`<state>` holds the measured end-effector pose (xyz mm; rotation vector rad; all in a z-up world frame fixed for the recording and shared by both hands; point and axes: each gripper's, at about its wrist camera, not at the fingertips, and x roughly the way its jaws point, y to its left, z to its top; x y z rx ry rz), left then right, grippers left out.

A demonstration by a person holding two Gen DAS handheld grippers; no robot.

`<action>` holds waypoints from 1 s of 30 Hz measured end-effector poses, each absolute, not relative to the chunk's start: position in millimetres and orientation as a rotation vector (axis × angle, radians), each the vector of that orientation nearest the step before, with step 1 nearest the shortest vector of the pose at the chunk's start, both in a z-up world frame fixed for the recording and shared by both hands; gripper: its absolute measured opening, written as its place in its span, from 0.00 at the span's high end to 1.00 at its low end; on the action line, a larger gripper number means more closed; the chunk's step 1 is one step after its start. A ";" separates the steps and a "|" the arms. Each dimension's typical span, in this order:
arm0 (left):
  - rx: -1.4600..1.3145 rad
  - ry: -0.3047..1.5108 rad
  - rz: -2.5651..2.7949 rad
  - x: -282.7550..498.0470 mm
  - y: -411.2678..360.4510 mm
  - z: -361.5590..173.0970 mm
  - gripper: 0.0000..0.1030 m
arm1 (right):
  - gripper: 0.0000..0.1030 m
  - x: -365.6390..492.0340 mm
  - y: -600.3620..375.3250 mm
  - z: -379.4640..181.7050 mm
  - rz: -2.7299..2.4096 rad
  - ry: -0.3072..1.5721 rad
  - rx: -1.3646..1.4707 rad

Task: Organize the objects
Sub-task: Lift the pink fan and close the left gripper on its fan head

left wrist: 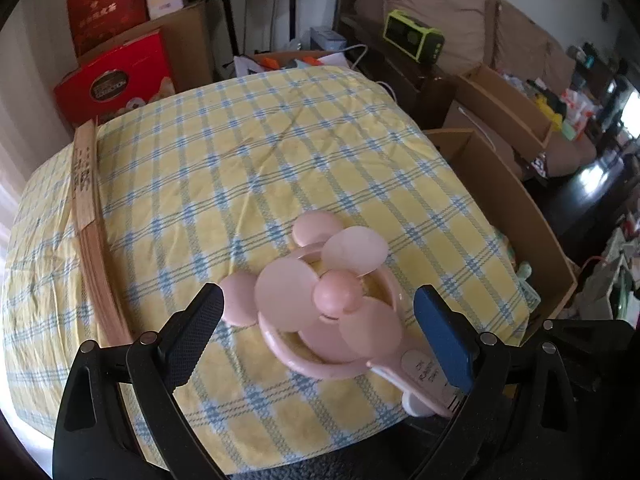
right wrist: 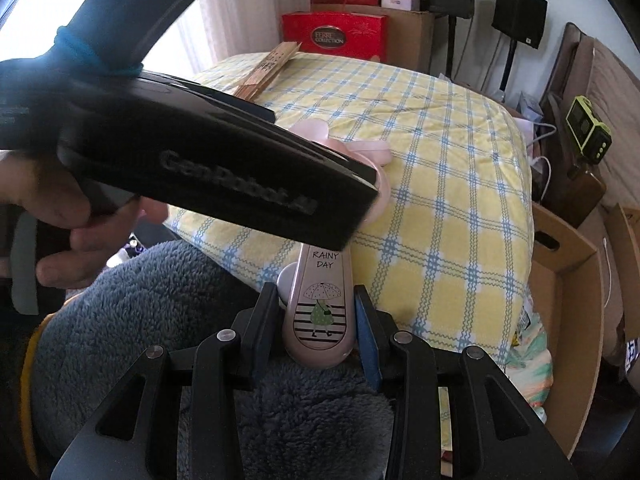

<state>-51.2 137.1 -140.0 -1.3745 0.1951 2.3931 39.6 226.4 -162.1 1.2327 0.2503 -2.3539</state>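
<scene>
Your left gripper (left wrist: 318,308): black linkage arms, silver screws, one black finger, one blue. Housing embossed "GenRobot.AI". Your sleeve (right wrist: 120,300): fluffy grey-blue fleece.

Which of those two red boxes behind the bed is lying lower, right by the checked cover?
The red box with the dark oval label, leaning beside the checked cover. The other red box, with gold lettering, stands higher on the cardboard carton.
</scene>
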 end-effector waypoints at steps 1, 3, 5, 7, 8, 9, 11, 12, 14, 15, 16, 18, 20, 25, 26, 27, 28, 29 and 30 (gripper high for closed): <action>-1.370 0.200 2.389 -51.1 138.8 -140.7 0.07 | 0.64 39.4 226.5 -162.2 -2.354 0.250 1.233; -1.365 0.215 2.386 -51.5 142.4 -143.5 0.08 | 0.64 39.2 226.6 -162.2 -2.354 0.247 1.232; -1.367 0.223 2.383 -51.0 143.6 -146.2 0.11 | 0.64 39.2 226.7 -162.2 -2.354 0.244 1.231; -1.373 0.205 2.374 -50.8 143.4 -148.5 0.17 | 0.64 39.0 227.0 -162.2 -2.353 0.240 1.231; -1.377 0.195 2.365 -52.0 143.1 -149.5 0.22 | 0.64 39.0 227.1 -162.2 -2.353 0.238 1.231; -1.378 0.189 2.360 -52.2 143.0 -150.5 0.27 | 0.64 38.6 227.1 -162.5 -2.353 0.239 1.231; -1.367 0.215 2.376 -51.0 142.9 -150.3 0.32 | 0.63 38.7 227.2 -162.6 -2.354 0.241 1.232; -1.354 0.221 2.379 -50.1 142.8 -149.1 0.35 | 0.63 38.8 227.2 -162.6 -2.354 0.243 1.232; -1.343 0.231 2.378 -49.4 142.3 -147.9 0.36 | 0.63 38.8 227.7 -162.6 -2.355 0.237 1.231; -1.338 0.232 2.380 -48.5 142.8 -147.3 0.37 | 0.63 39.2 228.0 -162.9 -2.354 0.232 1.231; -1.332 0.237 2.383 -47.8 143.2 -146.5 0.38 | 0.63 39.5 228.5 -162.9 -2.355 0.227 1.230; -1.305 0.251 2.394 -44.2 144.2 -143.0 0.50 | 0.64 40.0 229.2 -162.0 -2.360 0.221 1.227; -1.283 0.255 2.406 -41.4 145.2 -138.3 0.58 | 0.64 40.3 229.0 -161.4 -2.366 0.222 1.224; -1.283 0.245 2.398 -41.8 143.9 -131.5 0.66 | 0.64 39.8 229.1 -161.4 -2.370 0.224 1.228; -1.285 0.234 2.394 -42.2 142.1 -131.0 0.67 | 0.64 39.7 229.2 -161.1 -2.370 0.225 1.227; -1.287 0.219 2.390 -43.0 140.2 -130.5 0.68 | 0.64 39.9 229.6 -160.8 -2.370 0.227 1.227; -1.292 0.196 2.383 -44.3 136.8 -130.1 0.69 | 0.64 40.0 230.0 -160.8 -2.371 0.226 1.226; -1.296 0.169 2.379 -45.9 133.9 -129.9 0.69 | 0.64 40.4 230.1 -160.8 -2.369 0.223 1.225; -1.302 0.131 2.381 -47.1 130.8 -130.4 0.69 | 0.63 39.8 230.3 -160.9 -2.369 0.222 1.225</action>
